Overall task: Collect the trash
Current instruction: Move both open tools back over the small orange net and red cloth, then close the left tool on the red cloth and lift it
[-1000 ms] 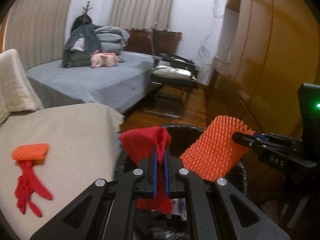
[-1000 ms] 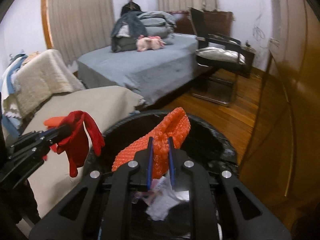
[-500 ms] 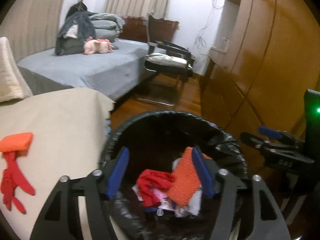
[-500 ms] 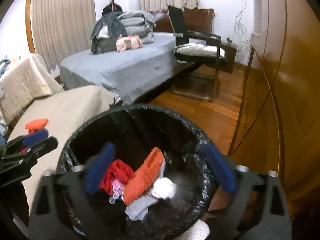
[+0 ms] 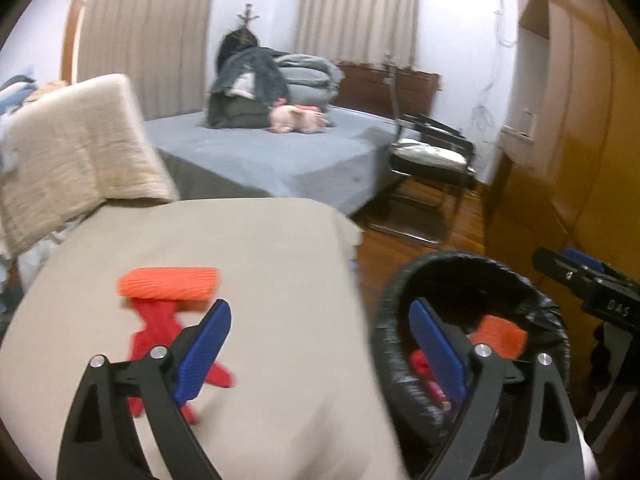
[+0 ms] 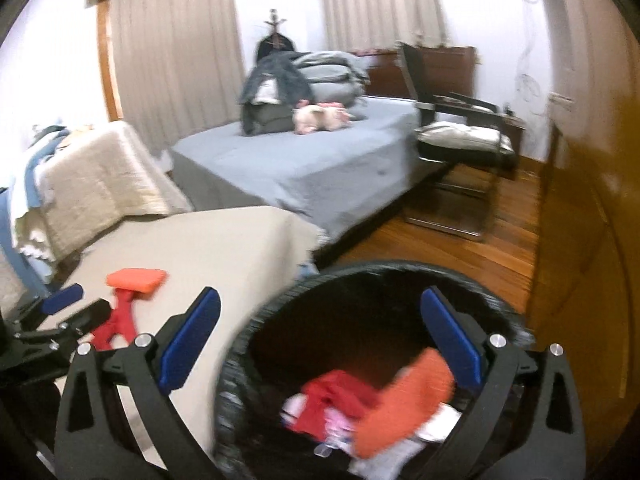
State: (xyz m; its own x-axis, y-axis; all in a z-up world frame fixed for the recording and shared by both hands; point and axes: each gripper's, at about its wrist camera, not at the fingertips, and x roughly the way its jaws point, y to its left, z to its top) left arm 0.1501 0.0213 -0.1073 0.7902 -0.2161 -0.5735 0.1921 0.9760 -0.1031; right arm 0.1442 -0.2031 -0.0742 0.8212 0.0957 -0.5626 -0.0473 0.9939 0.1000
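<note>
Trash just dropped: both claws, left claw [image 5: 320,356] opening and right claw [image 6: 320,344] apart, now empty; red and orange pieces lie in bin [image 6: 400,276] lower right. Red glove [image 5: 160,344] remains on table [image 5: 260,248], lower left, next.

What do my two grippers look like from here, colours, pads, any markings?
Both match: the left gripper and right gripper have matte black angular fingers with triangular cut-outs and silver bolt heads at the joints. Each fingertip carries a flat, finely ribbed blue pad. Seen from the left wrist, the right gripper's body shows pale lettering, too blurred to read.
</note>
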